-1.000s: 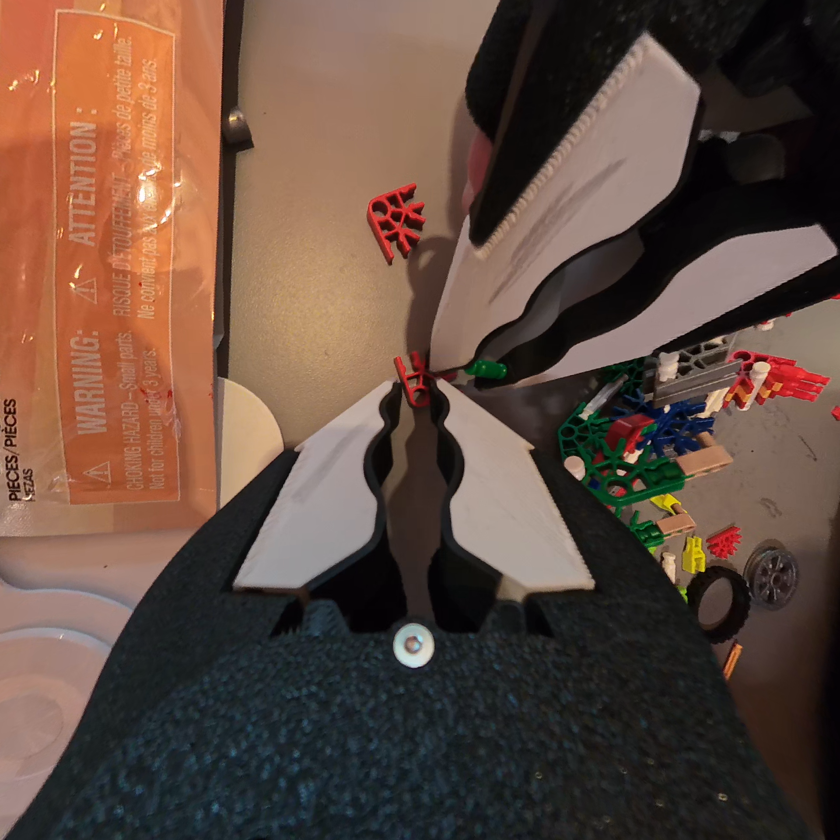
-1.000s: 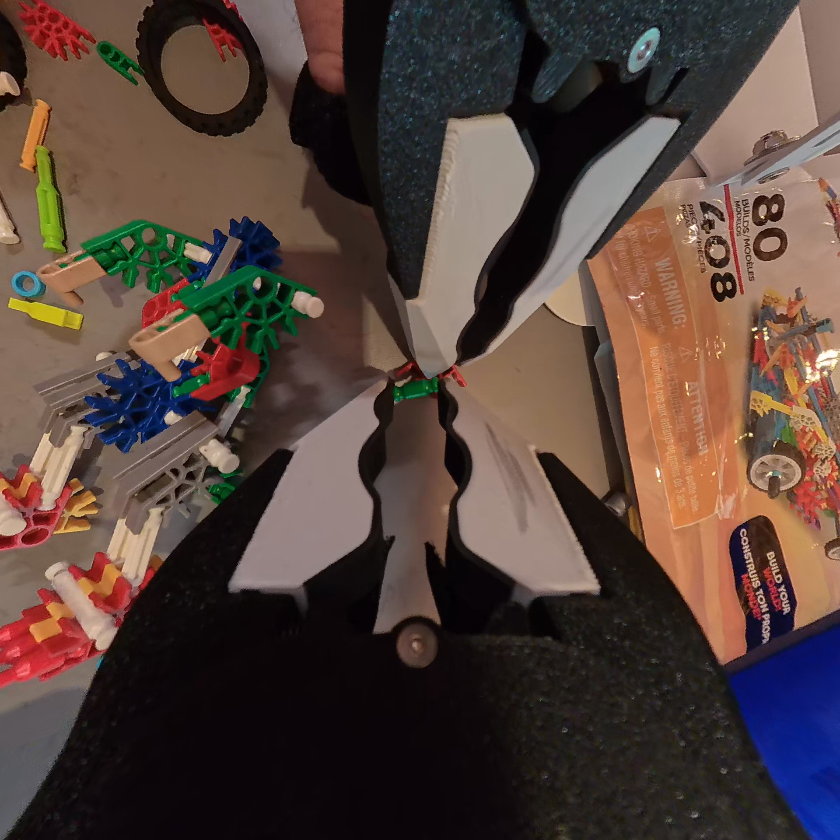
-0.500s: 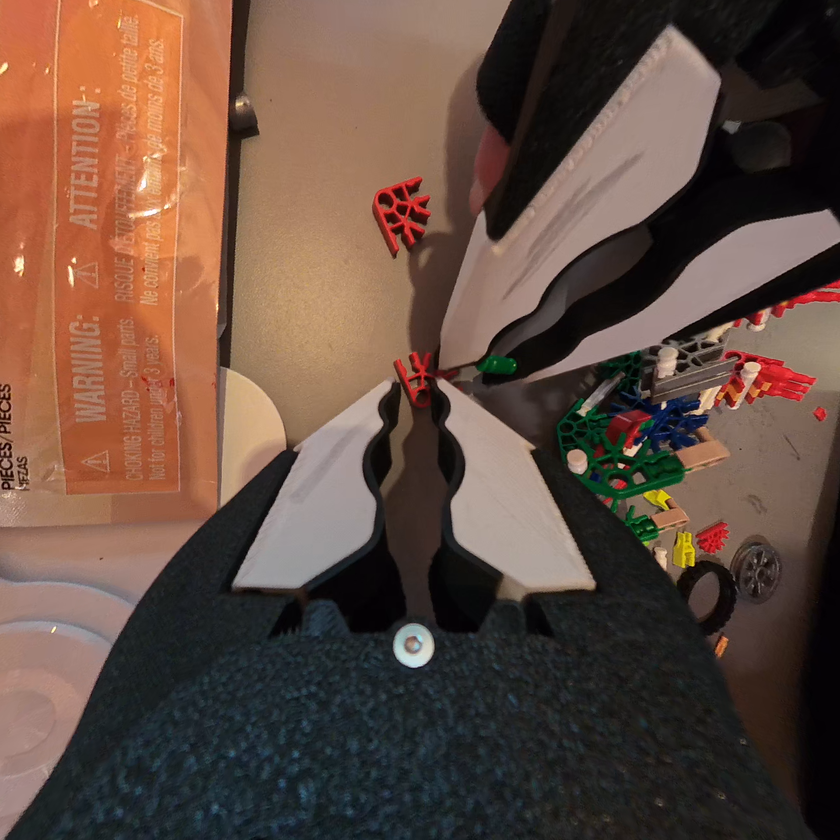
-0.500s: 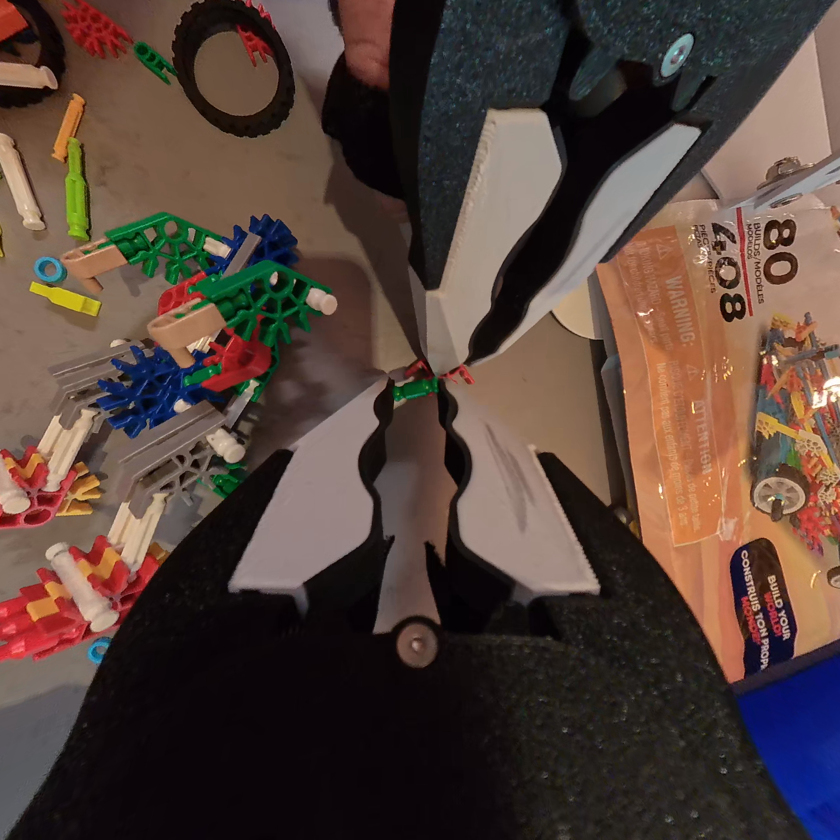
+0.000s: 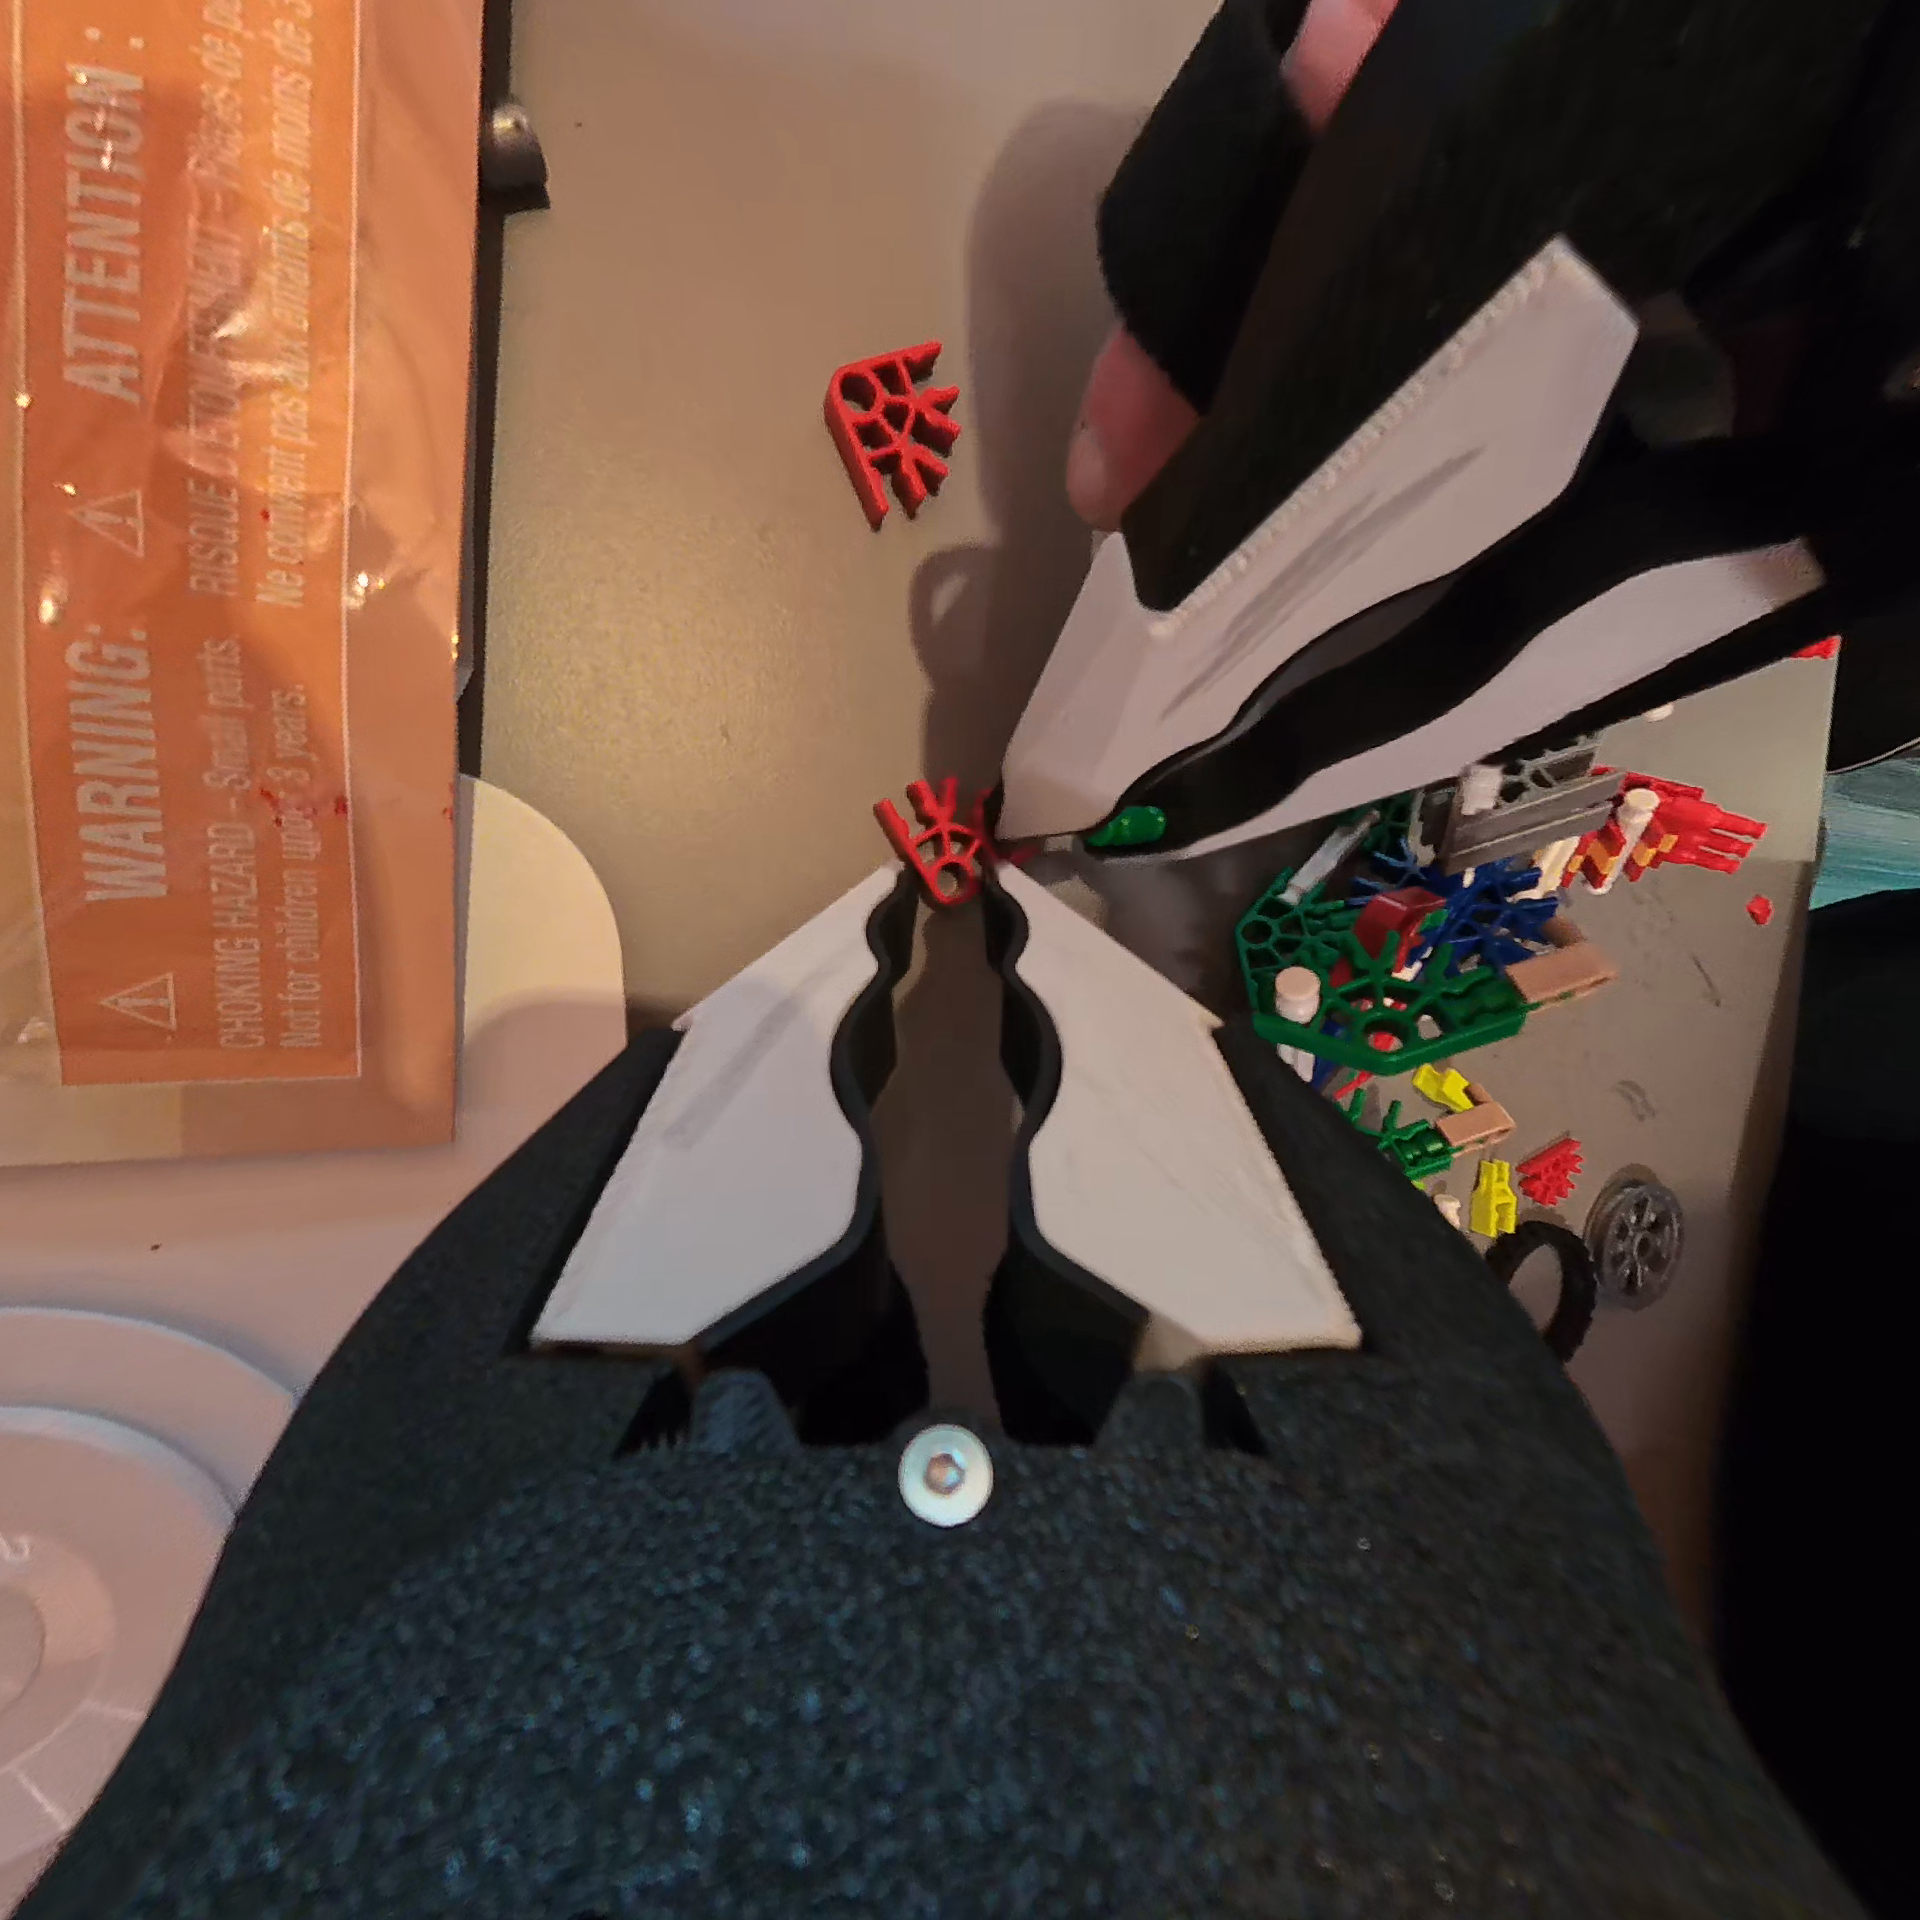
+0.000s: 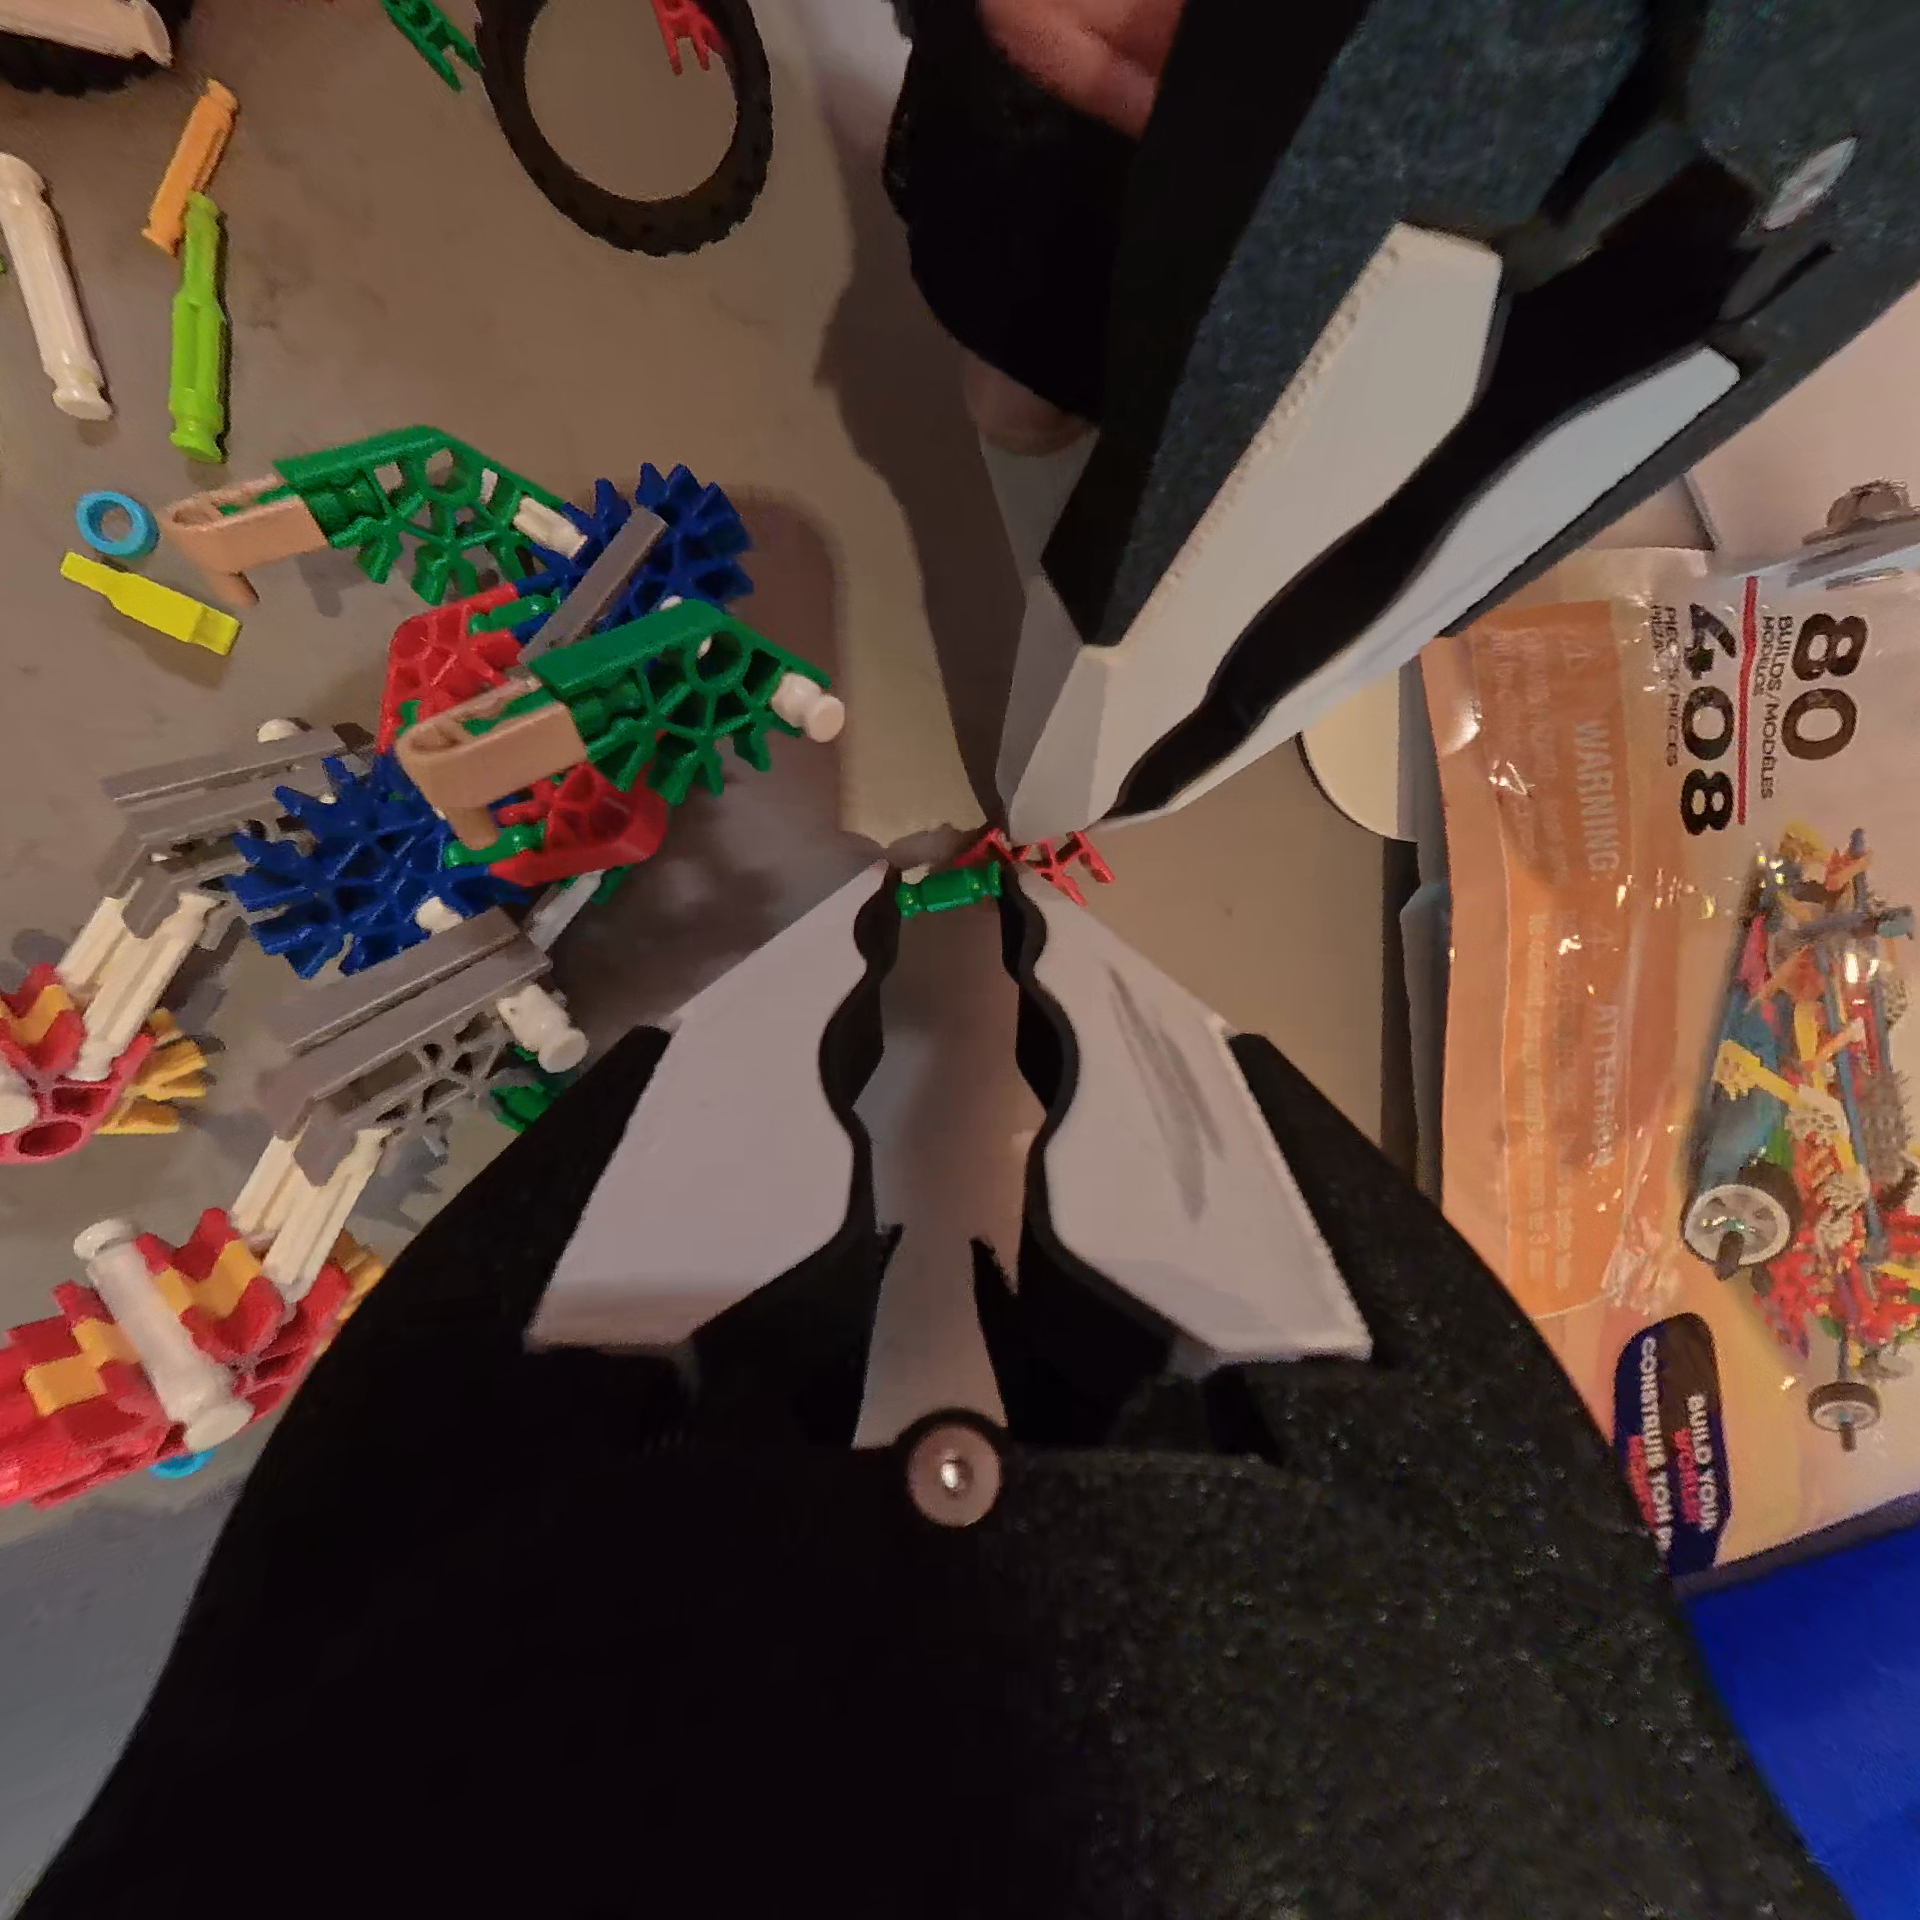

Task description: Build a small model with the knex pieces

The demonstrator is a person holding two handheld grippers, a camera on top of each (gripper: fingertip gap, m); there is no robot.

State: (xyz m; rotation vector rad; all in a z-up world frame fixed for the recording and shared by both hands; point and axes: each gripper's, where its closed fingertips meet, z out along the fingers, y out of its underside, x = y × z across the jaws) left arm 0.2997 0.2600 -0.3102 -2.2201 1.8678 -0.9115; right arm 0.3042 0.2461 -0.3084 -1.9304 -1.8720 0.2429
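Observation:
My left gripper (image 5: 948, 881) is shut on a small red toy connector (image 5: 943, 844), held above the grey table. My right gripper (image 6: 948, 896) is shut on a short green rod (image 6: 948, 891). The two gripper tips meet, with the green rod's end against the red connector (image 6: 1049, 854). In the left wrist view the right gripper comes in from the upper right, and the green rod (image 5: 1127, 828) sticks out between its fingers. A second red connector (image 5: 894, 431) lies loose on the table beyond the tips.
A built cluster of green, blue, red and grey toy pieces (image 6: 499, 748) lies to the left in the right wrist view. Loose rods, a black tyre (image 6: 634, 114) and a grey wheel (image 5: 1640, 1238) lie around. An orange plastic bag (image 5: 218, 540) and white discs (image 5: 62, 1538) lie at the left. Less than 4 cm separates the two grippers' tips. From either gripper's tips it is about 25 centimetres to the grey wheel (image 5: 1640, 1238).
Both grippers have risen a little from the table, still tip to tip. The red connector has turned slightly in the left gripper. Both grips are unchanged.

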